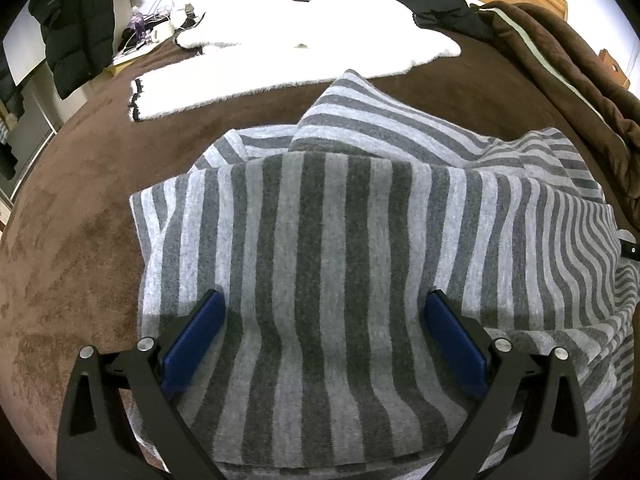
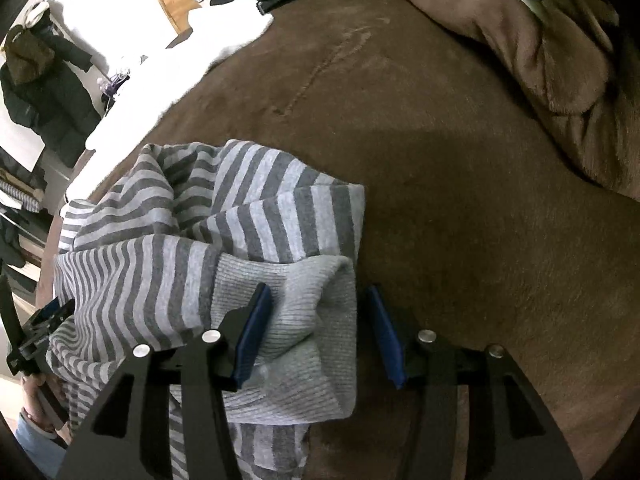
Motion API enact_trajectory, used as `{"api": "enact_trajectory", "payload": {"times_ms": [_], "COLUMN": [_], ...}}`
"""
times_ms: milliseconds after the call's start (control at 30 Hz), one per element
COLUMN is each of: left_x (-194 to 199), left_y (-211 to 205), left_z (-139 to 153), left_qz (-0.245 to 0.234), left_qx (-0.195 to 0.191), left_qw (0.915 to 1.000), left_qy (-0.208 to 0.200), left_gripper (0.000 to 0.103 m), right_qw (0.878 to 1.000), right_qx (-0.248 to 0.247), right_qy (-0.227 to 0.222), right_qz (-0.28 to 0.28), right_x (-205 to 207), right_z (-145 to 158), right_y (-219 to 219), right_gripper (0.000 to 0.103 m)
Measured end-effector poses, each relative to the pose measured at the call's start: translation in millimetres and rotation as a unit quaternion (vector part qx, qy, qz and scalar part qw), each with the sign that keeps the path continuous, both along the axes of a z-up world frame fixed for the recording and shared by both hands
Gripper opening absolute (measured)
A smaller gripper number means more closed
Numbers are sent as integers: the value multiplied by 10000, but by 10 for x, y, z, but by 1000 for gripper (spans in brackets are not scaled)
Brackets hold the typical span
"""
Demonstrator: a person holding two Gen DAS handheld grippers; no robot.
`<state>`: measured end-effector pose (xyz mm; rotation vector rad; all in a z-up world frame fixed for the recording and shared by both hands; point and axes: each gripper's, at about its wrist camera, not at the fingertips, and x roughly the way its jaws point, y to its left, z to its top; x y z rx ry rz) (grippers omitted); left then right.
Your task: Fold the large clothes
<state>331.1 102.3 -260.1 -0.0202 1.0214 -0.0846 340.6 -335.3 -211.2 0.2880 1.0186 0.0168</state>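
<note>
Striped sweater (image 1: 340, 240), heaped near the brown bed's (image 1: 80, 220) front edge, part-folded. Left gripper (image 1: 324, 320) spread wide above the top panel, gripping nothing. Right gripper (image 2: 320, 312) half parted astride the ribbed cuff (image 2: 296, 320), pads clear, probably placed for tucking that sleeve inward.

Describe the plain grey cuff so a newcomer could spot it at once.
On the brown bed cover lies a grey striped sweater. At its edge nearest the right tool sits the cuff, the only ribbed, stripeless patch of grey.
</note>
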Motion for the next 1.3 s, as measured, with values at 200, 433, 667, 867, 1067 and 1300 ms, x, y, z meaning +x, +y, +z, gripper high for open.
{"api": "enact_trajectory", "payload": {"times_ms": [200,433,667,867,1067,1300], "left_x": [-126,-771,-1730,-2468,-2984,-3215], "left_y": [40,183,325,590,789,754], "left_z": [213,608,660,487,209,-142], "left_qz": [92,-215,-595,-294,114,249], "left_qx": [-334,-704,-681,-1370,-1600,-1904], "left_qw": [9994,9973,9947,9858,9787,9682], "left_qy": [16,14,487,930,1282,1605], "left_gripper": [96,96,96,96,96,95], "right_qw": [9960,9894,9906,9902,9856,9807], "right_qx": [192,526,1006,1270,1482,1658], "right_qy": [-852,-1062,-373,136,704,957], "right_qz": [170,844,849,571,416,398], "right_x": [-320,-1018,-1869,-2583,-3185,-3432], "right_z": [492,803,459,259,-67,-321], "right_y": [324,863,1019,991,893,827], "right_gripper": [75,80,81,81,81,81]}}
